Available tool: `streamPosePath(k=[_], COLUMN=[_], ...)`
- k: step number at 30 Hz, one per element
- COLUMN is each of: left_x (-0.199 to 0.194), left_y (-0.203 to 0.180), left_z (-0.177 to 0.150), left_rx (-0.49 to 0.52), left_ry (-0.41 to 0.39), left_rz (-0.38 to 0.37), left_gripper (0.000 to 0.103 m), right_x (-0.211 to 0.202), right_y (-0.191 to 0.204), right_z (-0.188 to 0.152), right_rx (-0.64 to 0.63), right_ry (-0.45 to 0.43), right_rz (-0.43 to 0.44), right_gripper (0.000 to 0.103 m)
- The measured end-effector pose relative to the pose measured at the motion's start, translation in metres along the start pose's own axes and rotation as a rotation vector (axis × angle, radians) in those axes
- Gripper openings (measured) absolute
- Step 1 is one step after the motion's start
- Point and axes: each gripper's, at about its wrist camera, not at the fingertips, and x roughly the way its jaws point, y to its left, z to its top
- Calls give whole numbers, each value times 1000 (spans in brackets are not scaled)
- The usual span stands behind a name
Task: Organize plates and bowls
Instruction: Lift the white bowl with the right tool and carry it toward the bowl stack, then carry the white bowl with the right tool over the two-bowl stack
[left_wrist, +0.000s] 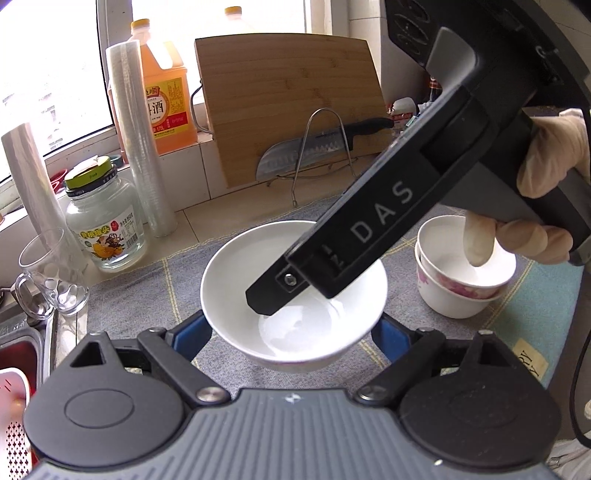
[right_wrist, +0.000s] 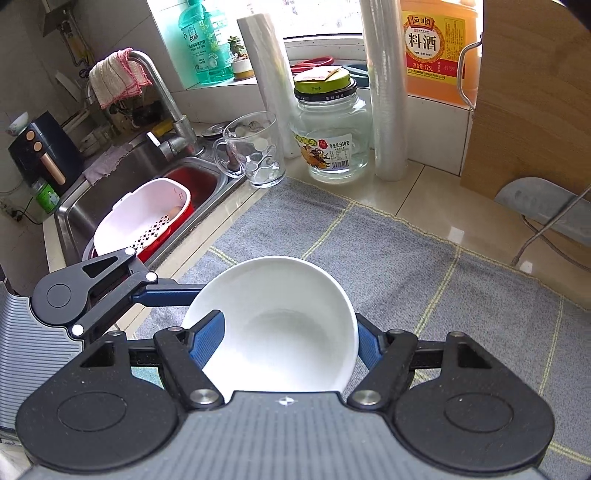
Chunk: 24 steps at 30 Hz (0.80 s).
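The white bowl (left_wrist: 295, 295) sits low in the centre of the left wrist frame, raised above the grey checked mat (left_wrist: 147, 291) on the desk. The left claw (left_wrist: 291, 332) is clamped on the bowl, its blue pads (left_wrist: 194, 332) pressed to the outer wall on either side. The right claw (right_wrist: 291, 339) also grips the bowl: one blue pad (right_wrist: 210, 332) lies inside the rim, the other (right_wrist: 365, 343) outside it. In the left wrist frame, the right tool's black finger (left_wrist: 273, 295) reaches down into the bowl, and a gloved hand (left_wrist: 546, 206) holds its handle at the right edge. Two nested floral cups (left_wrist: 461, 280) stand on the mat at centre right, apart from the bowl. A glass jar (left_wrist: 105, 218) and glass mug (left_wrist: 55, 277) stand at the left. A bamboo cutting board (left_wrist: 291, 107) leans upright at the top centre.
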Motion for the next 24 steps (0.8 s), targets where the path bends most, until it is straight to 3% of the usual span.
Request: streamPosePath(k=[11,24], left_x=[-15,-6], left_y=[-40,-68], left_z=[2,28], left_rx=[77,158], left_ry=[-3,-49], left_rz=[-62,-167], left_gripper=[92,92], right_x=[-44,-89], right_y=[2,-12], right_z=[-41,-60], right_rx=[38,76], right_ry=[-12,-39], right_rz=[-33,-143], right_gripper=[79,79])
